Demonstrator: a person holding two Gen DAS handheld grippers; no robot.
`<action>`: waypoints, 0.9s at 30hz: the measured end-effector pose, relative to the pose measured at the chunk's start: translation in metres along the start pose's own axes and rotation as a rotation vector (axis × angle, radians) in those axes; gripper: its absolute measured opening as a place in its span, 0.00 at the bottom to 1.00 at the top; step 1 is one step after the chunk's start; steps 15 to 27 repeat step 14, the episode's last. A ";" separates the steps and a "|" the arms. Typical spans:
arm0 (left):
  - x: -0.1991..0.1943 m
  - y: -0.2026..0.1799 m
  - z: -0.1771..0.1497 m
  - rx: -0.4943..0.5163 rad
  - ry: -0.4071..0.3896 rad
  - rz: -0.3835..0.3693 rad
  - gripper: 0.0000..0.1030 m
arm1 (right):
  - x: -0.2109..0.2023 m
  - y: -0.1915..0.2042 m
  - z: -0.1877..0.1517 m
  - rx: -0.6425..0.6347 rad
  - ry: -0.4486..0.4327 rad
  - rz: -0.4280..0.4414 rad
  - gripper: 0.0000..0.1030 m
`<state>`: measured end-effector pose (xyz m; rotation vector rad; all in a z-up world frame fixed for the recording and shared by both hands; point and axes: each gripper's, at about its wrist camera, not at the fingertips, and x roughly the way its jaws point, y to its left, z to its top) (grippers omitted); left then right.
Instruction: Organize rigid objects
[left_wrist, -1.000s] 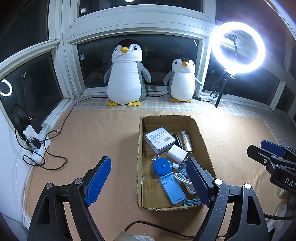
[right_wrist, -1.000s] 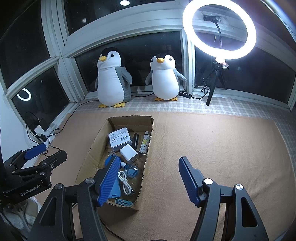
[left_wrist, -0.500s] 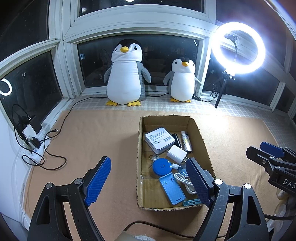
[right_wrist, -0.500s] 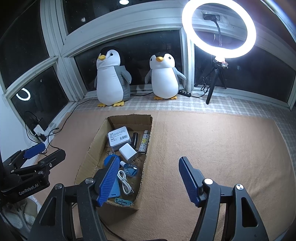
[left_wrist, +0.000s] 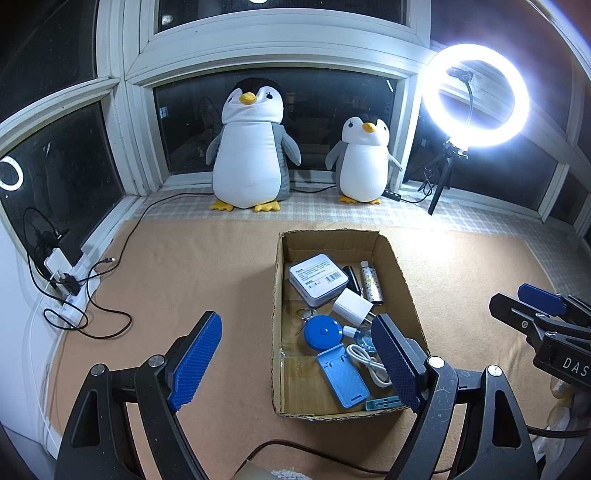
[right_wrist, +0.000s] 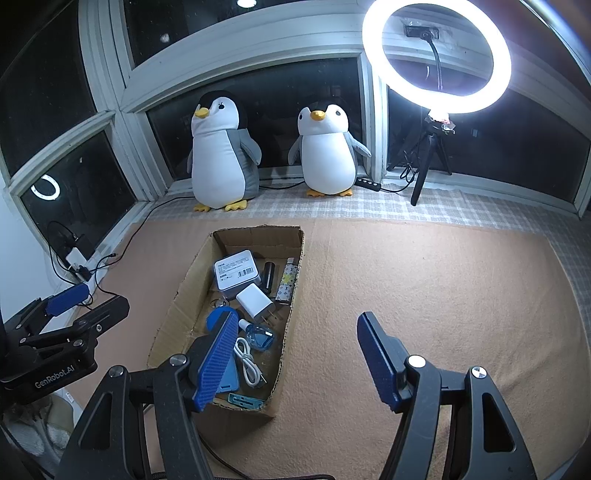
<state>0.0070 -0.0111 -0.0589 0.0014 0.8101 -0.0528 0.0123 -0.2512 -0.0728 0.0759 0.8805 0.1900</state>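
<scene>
Cardboard box (left_wrist: 402, 280) ahead, long axis running away; contents just beyond left gripper (left_wrist: 295, 363) right finger. Right gripper (right_wrist: 297, 360) further off. Both spread wide, empty.

Domestic room at night, set up for filming — a bay of white-framed dark windows (left_wrist: 92, 122) spans the upper frame. Two grey-and-white plush penguins (left_wrist: 253, 147) stand on the checked sill cloth; a lit ring light on a tripod (left_wrist: 476, 94) occupies the upper right. Tan carpet (right_wrist: 424, 280) covers the floor — power strip with cables (left_wrist: 62, 284) at left.
</scene>
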 end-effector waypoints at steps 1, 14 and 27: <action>0.000 0.000 0.000 0.000 0.000 -0.001 0.83 | 0.000 0.000 0.000 0.001 0.001 0.000 0.62; 0.003 0.000 -0.001 0.002 -0.002 0.004 0.83 | 0.005 -0.004 -0.003 0.013 0.018 -0.010 0.62; 0.003 0.000 -0.001 0.002 -0.002 0.004 0.83 | 0.005 -0.004 -0.003 0.013 0.018 -0.010 0.62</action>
